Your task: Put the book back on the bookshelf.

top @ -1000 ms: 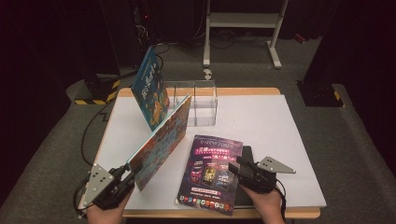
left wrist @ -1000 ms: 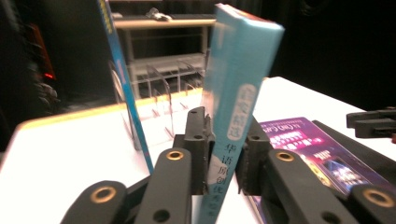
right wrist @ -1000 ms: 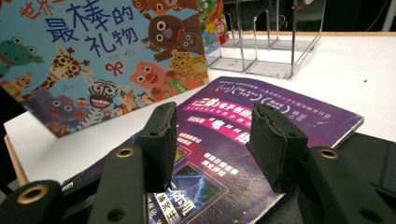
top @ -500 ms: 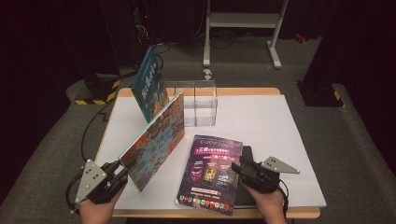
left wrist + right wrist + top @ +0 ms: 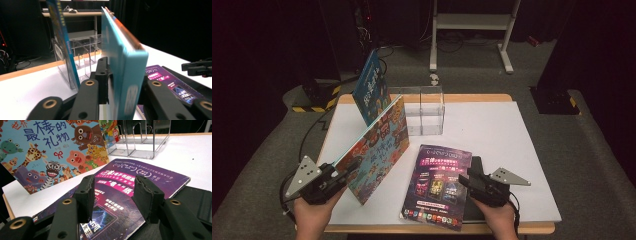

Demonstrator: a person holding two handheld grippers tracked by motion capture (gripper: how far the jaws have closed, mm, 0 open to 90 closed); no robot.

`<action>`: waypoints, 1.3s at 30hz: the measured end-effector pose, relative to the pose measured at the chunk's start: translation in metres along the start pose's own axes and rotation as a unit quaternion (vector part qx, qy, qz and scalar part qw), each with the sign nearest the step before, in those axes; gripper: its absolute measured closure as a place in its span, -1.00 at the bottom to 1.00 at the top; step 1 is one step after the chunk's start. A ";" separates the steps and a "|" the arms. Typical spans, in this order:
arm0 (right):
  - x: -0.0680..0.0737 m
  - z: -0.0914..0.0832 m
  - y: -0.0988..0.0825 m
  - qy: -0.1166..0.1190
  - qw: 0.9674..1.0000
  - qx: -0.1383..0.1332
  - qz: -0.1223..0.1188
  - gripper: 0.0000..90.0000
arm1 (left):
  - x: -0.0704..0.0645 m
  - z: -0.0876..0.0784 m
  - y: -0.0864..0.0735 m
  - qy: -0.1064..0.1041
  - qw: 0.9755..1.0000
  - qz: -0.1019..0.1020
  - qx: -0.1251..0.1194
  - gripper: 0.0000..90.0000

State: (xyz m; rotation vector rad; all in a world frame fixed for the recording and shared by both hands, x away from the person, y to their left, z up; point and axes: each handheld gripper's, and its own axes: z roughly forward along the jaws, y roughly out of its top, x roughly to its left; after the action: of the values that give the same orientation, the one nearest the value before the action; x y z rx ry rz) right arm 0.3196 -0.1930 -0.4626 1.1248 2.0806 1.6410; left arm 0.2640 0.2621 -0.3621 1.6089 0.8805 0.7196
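At the near left edge of the white surface (image 5: pixel 512 130), the left tongs (image 5: pixel 343 170) stand around the lower corner of the animal picture book (image 5: pixel 374 147). This book stands on its long edge, tilted, its bright cover facing right and its far end reaching toward the clear rack. In the left gripper view the teal back cover and spine of the book (image 5: pixel 122 65) sit between the two black jaws, which have just been opening; whether the pads press on the covers now cannot be told.

At the near right, the right tongs (image 5: pixel 464 179) are held low over the right side of the purple magazine (image 5: pixel 437 187), jaws apart with nothing between them. In the right gripper view the two worn pads (image 5: pixel 147 197) hover just above the magazine's cover (image 5: pixel 125 195), which lies flat on the surface with its near edge reaching the front edge. A black flat item (image 5: pixel 475 167) lies under the magazine's right side, showing beside it.

Farther back, near the middle of the surface, stands the clear acrylic rack (image 5: pixel 424 110) with upright dividers. At its left end a blue book (image 5: pixel 371 90) leans in it, upright and tilted, its top well above the rack.

Beyond the surface are grey carpet and a white metal stand (image 5: pixel 472 30) against the dark background.
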 end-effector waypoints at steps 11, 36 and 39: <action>0.000 -0.001 -0.001 0.000 1.000 0.001 -0.001 0.14 | -0.003 0.023 0.007 -0.002 1.000 -0.002 -0.017 0.64; -0.002 -0.005 0.002 0.008 1.000 -0.010 0.011 0.14 | 0.009 0.041 0.051 0.017 0.999 -0.027 -0.005 0.81; -0.003 -0.006 0.003 0.009 1.000 -0.011 0.013 0.15 | 0.016 0.033 0.054 0.031 0.998 -0.045 -0.020 0.81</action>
State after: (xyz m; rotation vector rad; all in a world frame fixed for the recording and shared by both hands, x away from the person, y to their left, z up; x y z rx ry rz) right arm 0.3186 -0.1991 -0.4590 1.1384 2.0623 1.6866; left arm 0.3090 0.2523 -0.3160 1.5098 0.9704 0.7223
